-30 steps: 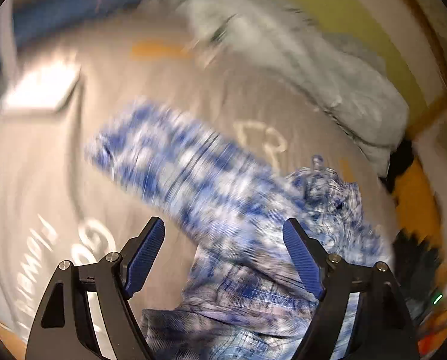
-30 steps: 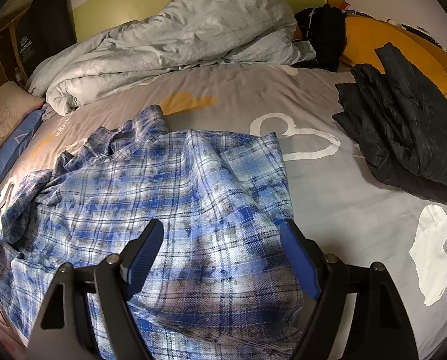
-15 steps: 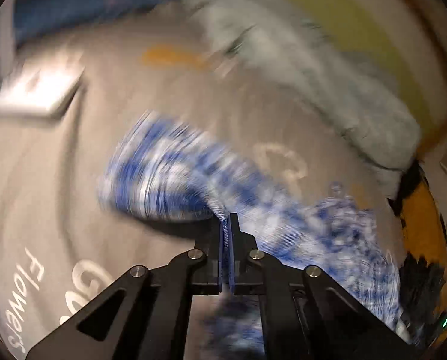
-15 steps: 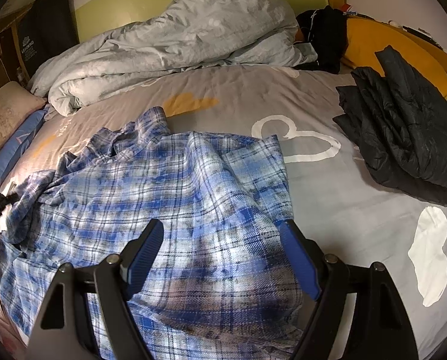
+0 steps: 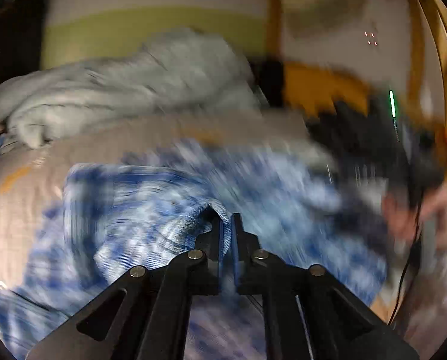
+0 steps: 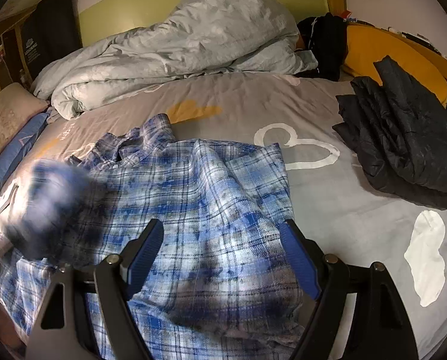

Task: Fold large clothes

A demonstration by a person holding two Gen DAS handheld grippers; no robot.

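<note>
A blue and white plaid shirt (image 6: 211,198) lies spread and rumpled on the grey bed sheet (image 6: 328,210). My left gripper (image 5: 227,234) is shut on a fold of the shirt's sleeve (image 5: 175,234) and holds it lifted; that view is blurred by motion. In the right wrist view the lifted sleeve (image 6: 52,204) shows as a blur at the left. My right gripper (image 6: 223,258) is open and empty, low over the shirt's near part.
A bunched pale grey duvet (image 6: 178,48) lies at the head of the bed. A dark puffer jacket (image 6: 403,141) sits at the right, by a yellow cushion (image 6: 382,51). A pillow (image 6: 4,123) is at the far left.
My left gripper closed on the sleeve and has swung it up and across toward the shirt's body. My right gripper has stayed still and open.
</note>
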